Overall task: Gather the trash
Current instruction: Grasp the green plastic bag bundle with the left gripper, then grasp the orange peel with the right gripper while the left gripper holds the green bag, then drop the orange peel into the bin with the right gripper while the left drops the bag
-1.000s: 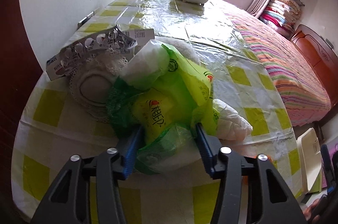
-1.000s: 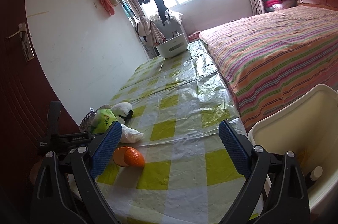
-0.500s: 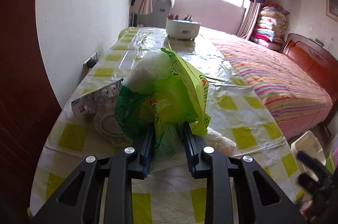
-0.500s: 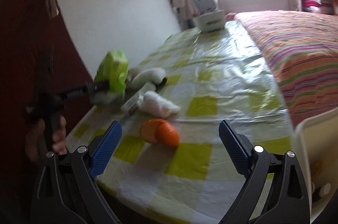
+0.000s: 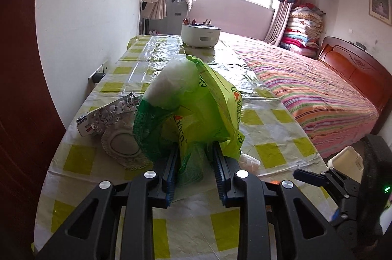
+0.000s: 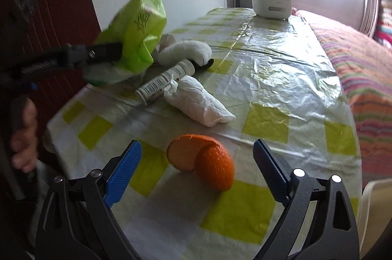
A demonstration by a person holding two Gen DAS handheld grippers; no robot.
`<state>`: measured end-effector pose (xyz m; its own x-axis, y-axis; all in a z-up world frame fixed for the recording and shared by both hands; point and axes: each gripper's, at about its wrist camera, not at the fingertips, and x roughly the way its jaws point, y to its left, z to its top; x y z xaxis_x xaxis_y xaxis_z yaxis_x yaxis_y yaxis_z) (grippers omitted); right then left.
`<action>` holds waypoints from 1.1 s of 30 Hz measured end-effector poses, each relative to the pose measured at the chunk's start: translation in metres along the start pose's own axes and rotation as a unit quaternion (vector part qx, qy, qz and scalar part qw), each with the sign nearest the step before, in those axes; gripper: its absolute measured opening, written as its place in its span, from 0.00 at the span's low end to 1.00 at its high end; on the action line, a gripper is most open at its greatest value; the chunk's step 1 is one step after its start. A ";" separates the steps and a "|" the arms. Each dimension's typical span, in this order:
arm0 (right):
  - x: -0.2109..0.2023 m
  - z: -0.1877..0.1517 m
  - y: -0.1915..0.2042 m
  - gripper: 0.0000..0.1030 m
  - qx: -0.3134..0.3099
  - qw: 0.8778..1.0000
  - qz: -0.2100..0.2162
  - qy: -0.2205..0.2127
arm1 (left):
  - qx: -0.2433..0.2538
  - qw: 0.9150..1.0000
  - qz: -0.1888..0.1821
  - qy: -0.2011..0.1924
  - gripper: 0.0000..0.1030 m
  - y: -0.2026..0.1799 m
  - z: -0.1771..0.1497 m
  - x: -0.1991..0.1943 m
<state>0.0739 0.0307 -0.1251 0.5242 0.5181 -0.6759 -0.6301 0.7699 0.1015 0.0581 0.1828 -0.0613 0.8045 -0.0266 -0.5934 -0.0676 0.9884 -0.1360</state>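
A crumpled green plastic wrapper (image 5: 193,113) is pinched between the blue pads of my left gripper (image 5: 194,162), which is shut on it and holds it lifted over the checked table. In the right wrist view the same green wrapper (image 6: 139,24) hangs at upper left in the left gripper (image 6: 105,53). My right gripper (image 6: 197,164) is open, its fingers on either side of an orange peel (image 6: 203,162) lying on the tablecloth. Beyond the peel lie a wadded white tissue (image 6: 198,104), a labelled small bottle (image 6: 166,78) and a white fluffy item (image 6: 186,50).
A foil blister pack (image 5: 107,115) and a white doily (image 5: 122,144) lie left of the wrapper. A white pot (image 5: 201,35) stands at the table's far end. A striped bed (image 5: 313,93) runs along the right; a cream bin (image 5: 348,159) stands below the table edge.
The left gripper closed on the green wrapper and raised it off the table. The right gripper swung left and came closer to the orange peel, which now lies between its fingers.
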 end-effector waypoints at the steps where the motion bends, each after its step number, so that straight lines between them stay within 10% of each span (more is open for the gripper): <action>1: 0.004 0.001 0.001 0.80 -0.004 1.000 -0.003 0.007 | 0.001 1.000 -0.002 0.001 0.26 -0.001 0.000 0.000; 9: 0.016 -0.005 0.001 0.35 0.008 0.999 -0.002 0.034 | 0.012 1.000 -0.005 0.006 0.26 -0.006 -0.002 0.000; 33: -0.086 -0.033 -0.095 0.33 0.134 0.981 -0.093 -0.101 | 0.076 0.996 -0.048 -0.001 0.26 -0.066 -0.009 0.005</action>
<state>0.0700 -0.0989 -0.1005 0.7362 0.4012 -0.5450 -0.3532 0.9148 0.1962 0.0613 0.1158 -0.0628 0.8040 -0.1221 -0.5820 0.1004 0.9925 -0.0696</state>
